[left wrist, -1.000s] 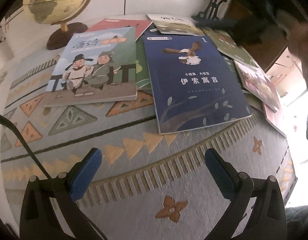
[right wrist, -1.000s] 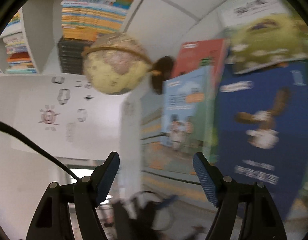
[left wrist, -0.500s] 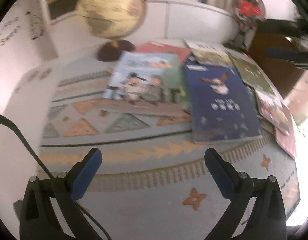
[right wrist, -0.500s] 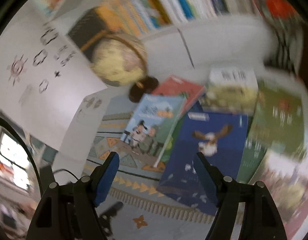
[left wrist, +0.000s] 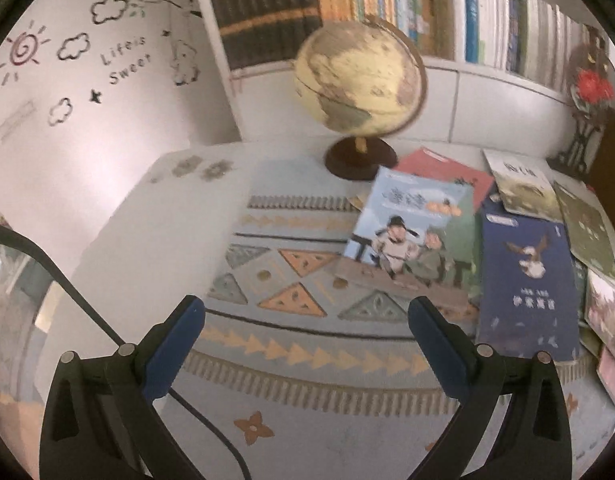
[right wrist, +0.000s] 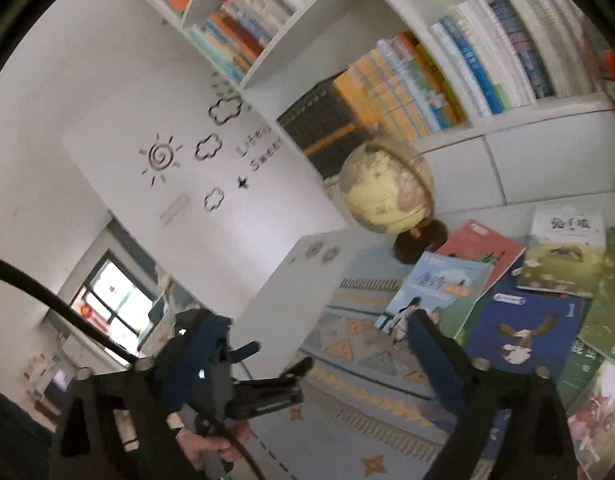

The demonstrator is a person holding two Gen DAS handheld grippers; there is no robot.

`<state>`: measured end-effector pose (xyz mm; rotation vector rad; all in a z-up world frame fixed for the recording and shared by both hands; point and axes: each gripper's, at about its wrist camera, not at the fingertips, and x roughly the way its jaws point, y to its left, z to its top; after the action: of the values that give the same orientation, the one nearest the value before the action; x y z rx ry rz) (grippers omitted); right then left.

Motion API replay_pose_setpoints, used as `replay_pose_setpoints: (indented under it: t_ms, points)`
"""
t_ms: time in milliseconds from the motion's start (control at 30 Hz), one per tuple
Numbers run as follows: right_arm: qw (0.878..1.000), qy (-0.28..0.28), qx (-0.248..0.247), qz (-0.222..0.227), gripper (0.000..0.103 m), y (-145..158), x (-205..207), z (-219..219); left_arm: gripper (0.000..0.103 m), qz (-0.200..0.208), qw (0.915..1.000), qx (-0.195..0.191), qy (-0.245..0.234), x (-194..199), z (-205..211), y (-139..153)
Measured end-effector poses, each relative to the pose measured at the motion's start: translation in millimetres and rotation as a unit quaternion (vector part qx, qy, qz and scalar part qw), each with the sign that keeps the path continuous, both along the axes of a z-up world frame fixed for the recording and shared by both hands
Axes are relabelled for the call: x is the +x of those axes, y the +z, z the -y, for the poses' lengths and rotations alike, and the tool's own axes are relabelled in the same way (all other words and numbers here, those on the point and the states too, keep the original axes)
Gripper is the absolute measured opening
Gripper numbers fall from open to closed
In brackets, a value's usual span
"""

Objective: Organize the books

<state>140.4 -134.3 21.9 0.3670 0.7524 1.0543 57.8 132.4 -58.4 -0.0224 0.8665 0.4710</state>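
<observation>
One cream globe on a dark round base (left wrist: 361,92) stood behind at least seven loose picture books, among them a dark blue paperback with an eagle (left wrist: 527,280), overlapping on the patterned grey rug (left wrist: 291,344), the rightmost cut off; the left gripper (left wrist: 307,316) gaped empty; the right gripper (right wrist: 319,334) was opening, nothing between its jaws.

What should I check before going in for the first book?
1. Left gripper empty, jaws wide apart: ok.
2. Right gripper empty, jaws opening: ok.
3. Books tidied: not ok. They lie fanned and overlapping on the rug.
4. Top book free to lift: ok. The light-blue book lies over the red book with nothing on it.
5. Globe clear of the pick: cannot tell. Its base stands close behind the light-blue book.
6. Grippers clear of each other: cannot tell. The left one shows low in the right wrist view, close by.
</observation>
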Motion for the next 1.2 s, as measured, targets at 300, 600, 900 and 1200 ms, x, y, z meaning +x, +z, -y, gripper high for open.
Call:
replay_pose_setpoints:
  t_ms: [300, 600, 900, 1200]
  points:
    - [0.995, -0.033, -0.087, -0.026, 0.098, -30.7, 1.1, -23.6, 0.102, 0.002, 0.9990, -0.040, -0.017, 10.3, -11.7, -7.7]
    - [0.988, -0.071, -0.120, -0.066, 0.098, -49.9, 10.7, -48.8, 0.102, -0.005, 0.9953, -0.087, -0.043, 22.9, -26.8, -20.8]
    - [0.974, -0.094, -0.179, -0.097, 0.098, -82.4, 17.4, -81.1, 0.102, -0.018, 0.9923, -0.106, -0.061, 27.8, -46.0, -36.1]
    - [0.960, -0.128, -0.216, -0.124, 0.098, -113.9, 23.0, -94.6, 0.102, -0.014, 0.9832, -0.161, -0.086, 35.9, -74.8, -49.8]
